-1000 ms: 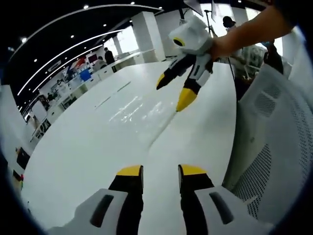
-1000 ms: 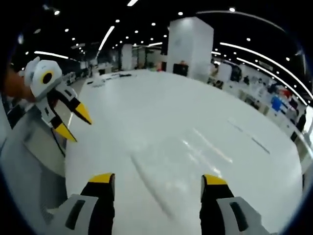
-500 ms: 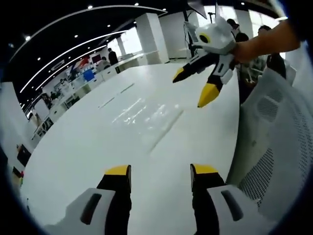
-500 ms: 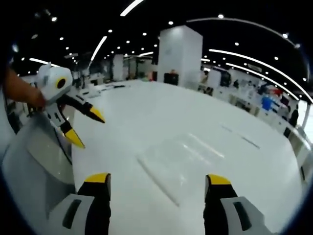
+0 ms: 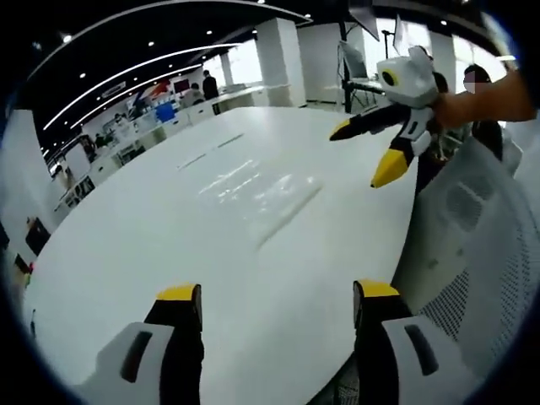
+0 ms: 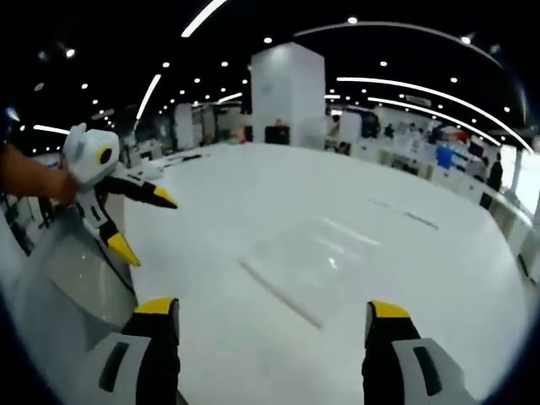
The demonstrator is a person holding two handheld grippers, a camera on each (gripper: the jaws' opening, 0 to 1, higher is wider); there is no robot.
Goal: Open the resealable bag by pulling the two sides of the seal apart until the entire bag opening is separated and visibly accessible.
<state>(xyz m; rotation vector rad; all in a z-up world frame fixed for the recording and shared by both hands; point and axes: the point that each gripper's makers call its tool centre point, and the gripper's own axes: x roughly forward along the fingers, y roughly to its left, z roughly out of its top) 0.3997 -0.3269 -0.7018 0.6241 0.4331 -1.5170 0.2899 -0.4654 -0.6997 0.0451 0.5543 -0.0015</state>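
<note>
Resealable bag (image 6: 310,263), clear and flat, lies on the large white table (image 6: 253,194); in the right gripper view it sits just ahead of the jaws, its near edge a straight line. In the left gripper view the same bag (image 5: 274,198) shows as a glossy patch on the table (image 5: 126,253), farther off, ahead and slightly right. A white mesh chair back (image 5: 481,253) stands at the table's right edge in that view.

The left gripper (image 5: 277,294) hangs above the near part of the table with its yellow-tipped jaws wide apart and nothing between them. The right gripper (image 6: 274,307) hangs above the table just short of the bag, jaws also spread wide and empty.

Each gripper appears in the other's view, held up off the table by a bare forearm with the jaws pointing down toward the table and parted.
</note>
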